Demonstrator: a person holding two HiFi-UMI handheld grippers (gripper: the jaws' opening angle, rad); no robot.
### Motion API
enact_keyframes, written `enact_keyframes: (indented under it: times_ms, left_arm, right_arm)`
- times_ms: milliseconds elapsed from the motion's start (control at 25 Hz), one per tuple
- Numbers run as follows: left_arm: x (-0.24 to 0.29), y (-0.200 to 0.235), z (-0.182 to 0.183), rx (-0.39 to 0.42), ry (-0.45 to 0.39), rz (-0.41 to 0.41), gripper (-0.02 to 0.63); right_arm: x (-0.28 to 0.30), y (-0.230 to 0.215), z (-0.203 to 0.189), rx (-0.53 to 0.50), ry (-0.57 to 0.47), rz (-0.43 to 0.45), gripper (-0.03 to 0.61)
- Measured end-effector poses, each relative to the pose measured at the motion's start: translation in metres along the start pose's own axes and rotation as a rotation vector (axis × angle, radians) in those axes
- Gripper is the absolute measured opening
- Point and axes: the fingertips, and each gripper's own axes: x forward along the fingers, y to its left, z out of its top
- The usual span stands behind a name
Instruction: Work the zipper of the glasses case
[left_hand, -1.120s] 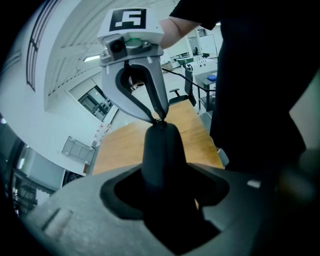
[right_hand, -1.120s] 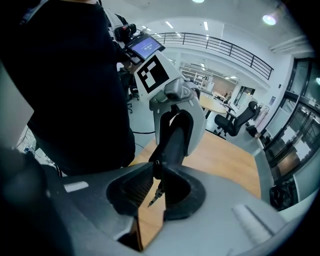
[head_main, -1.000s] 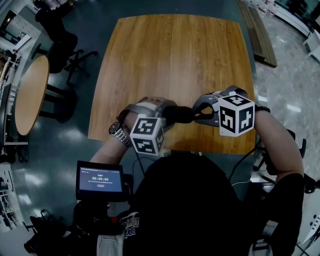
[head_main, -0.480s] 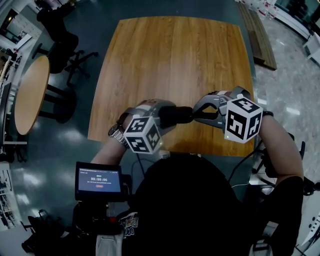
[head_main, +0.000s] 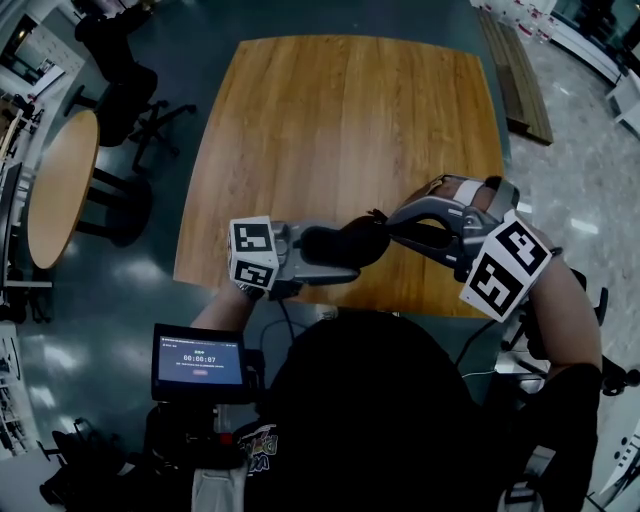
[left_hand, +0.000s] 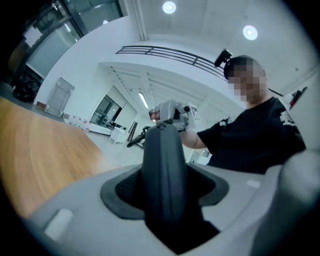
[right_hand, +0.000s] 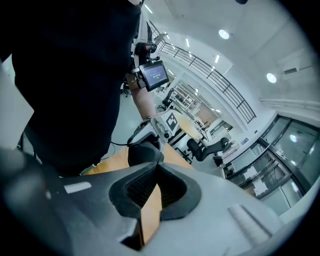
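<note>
A square wooden table with a bare top stands on a dark, glossy floor. Off its left edge is a smaller round table, with a black office chair beyond the far left corner. A long wooden bench lies past the far right corner. A small lit screen sits outside the near left corner.
</note>
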Motion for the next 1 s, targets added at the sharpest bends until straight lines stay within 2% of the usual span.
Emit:
enact_keyframes:
  times_ms: [120, 400, 560, 760, 1000]
  left_arm:
    - [-0.006, 0.000, 0.014, -0.048, -0.091, -0.023, 0.256]
    - [-0.029, 0.007, 0.057, -0.241, -0.452, -0.108, 0.256]
    - [-0.040, 0.017, 0.075, -0.358, -0.641, -0.130, 0.256]
    - [-0.038, 0.029, 0.079, -0.442, -0.733, -0.106, 0.256]
    - [-0.039, 0.046, 0.087, -0.527, -0.871, -0.040, 0.256]
  right_arm:
    - [-0.004, -0.009, -0.003, 0.052, -0.029, -0.046, 0.005]
    - [-0.002, -0.029, -0.004, 0.204, -0.140, -0.228, 0.006]
    - [0.006, -0.028, -0.002, 0.264, -0.183, -0.300, 0.006]
    - [0.005, -0.033, -0.009, 0.376, -0.254, -0.367, 0.006]
    - [0.011, -0.022, -0.016, 0.518, -0.321, -0.396, 0.006]
